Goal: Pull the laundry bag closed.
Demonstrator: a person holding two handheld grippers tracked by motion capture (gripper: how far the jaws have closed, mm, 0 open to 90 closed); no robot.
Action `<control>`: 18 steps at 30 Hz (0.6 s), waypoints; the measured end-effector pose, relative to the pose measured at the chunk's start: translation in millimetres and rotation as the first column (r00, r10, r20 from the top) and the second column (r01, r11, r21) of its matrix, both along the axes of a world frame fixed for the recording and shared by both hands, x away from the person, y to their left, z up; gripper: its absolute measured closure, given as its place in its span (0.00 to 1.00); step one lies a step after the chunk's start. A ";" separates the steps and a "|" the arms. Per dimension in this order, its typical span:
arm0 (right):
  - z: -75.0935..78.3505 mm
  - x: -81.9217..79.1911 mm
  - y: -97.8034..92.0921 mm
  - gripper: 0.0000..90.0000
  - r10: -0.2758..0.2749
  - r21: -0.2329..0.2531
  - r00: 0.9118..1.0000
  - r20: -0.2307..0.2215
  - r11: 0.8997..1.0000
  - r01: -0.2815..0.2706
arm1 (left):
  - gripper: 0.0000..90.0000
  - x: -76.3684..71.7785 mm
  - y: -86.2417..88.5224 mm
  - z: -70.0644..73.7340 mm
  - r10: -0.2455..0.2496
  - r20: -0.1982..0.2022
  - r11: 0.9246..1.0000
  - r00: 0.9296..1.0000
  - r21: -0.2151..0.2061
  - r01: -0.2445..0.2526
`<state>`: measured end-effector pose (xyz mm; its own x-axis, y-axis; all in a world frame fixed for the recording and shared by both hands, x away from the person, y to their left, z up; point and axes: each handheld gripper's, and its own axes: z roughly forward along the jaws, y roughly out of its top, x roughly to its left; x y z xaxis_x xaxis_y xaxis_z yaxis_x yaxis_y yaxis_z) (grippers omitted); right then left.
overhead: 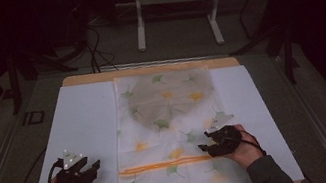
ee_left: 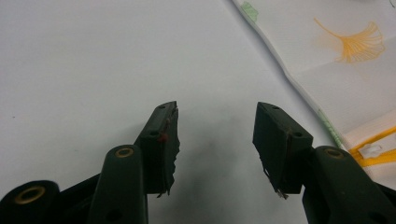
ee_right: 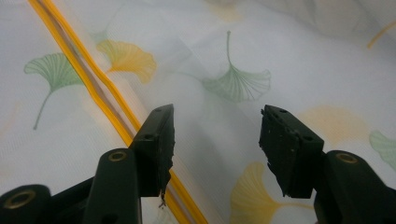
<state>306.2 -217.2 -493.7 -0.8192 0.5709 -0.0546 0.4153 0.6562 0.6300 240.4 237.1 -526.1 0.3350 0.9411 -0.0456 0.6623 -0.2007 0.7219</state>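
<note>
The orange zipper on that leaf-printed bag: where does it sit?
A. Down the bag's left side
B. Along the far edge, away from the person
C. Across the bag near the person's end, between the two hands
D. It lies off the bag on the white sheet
C: in the high view the orange zipper runs crosswise over the leaf-printed bag, between the left tongs and the right tongs.
</note>
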 end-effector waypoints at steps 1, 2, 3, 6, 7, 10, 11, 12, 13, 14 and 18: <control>0.0 0.0 0.0 0.50 0.000 0.000 1.000 0.000 1.000 0.000 | 0.56 0.0 0.0 0.0 0.000 0.000 1.000 1.000 0.000 0.000; 0.4 0.2 1.9 0.50 0.001 0.000 1.000 -0.001 1.000 -0.001 | 0.56 0.5 -0.2 -0.8 -0.005 -0.009 1.000 1.000 -0.003 0.005; 1.1 0.8 6.1 0.50 0.008 0.007 1.000 -0.001 1.000 -0.008 | 0.56 0.6 -0.4 -1.1 -0.006 -0.010 1.000 1.000 -0.003 0.006; 1.6 1.3 12.4 0.50 0.022 0.003 1.000 0.002 1.000 -0.022 | 0.56 0.5 -0.7 -0.7 -0.009 -0.010 1.000 1.000 -0.004 0.009; 1.6 1.3 12.4 0.50 0.022 0.003 1.000 0.002 1.000 -0.022 | 0.56 0.5 -0.7 -0.7 -0.009 -0.010 1.000 1.000 -0.004 0.009; 1.9 1.7 20.5 0.50 0.036 0.000 0.999 0.003 0.999 -0.036 | 0.56 0.3 -0.9 -0.4 -0.009 -0.008 1.000 1.000 -0.006 0.009; 2.2 1.9 22.3 0.50 0.040 0.000 0.999 0.004 0.999 -0.040 | 0.56 0.2 -0.8 -0.3 -0.008 -0.008 1.000 1.000 -0.007 0.008; 2.5 2.1 24.2 0.50 0.044 0.002 0.999 0.005 0.999 -0.044 | 0.56 0.2 -0.6 -0.2 -0.007 -0.006 1.000 1.000 -0.008 0.007; 3.0 1.9 26.7 0.50 0.047 0.003 0.999 0.007 0.999 -0.047 | 0.56 0.1 -0.5 -0.1 -0.006 -0.005 1.000 1.000 -0.009 0.006; 3.4 2.2 28.6 0.50 0.052 0.006 0.999 0.009 0.999 -0.052 | 0.56 -0.1 -0.5 0.0 -0.006 -0.006 1.000 1.000 -0.010 0.006; 4.6 2.1 36.7 0.50 0.067 0.014 0.998 0.012 0.998 -0.068 | 0.56 -0.6 0.2 0.6 -0.015 -0.010 1.000 1.000 -0.009 0.015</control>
<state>308.3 -180.5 -489.1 -0.8553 0.5151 -0.0564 0.3632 0.6735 0.6438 239.8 237.3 -525.5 0.3488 0.9355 -0.0569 0.6661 -0.2047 0.7172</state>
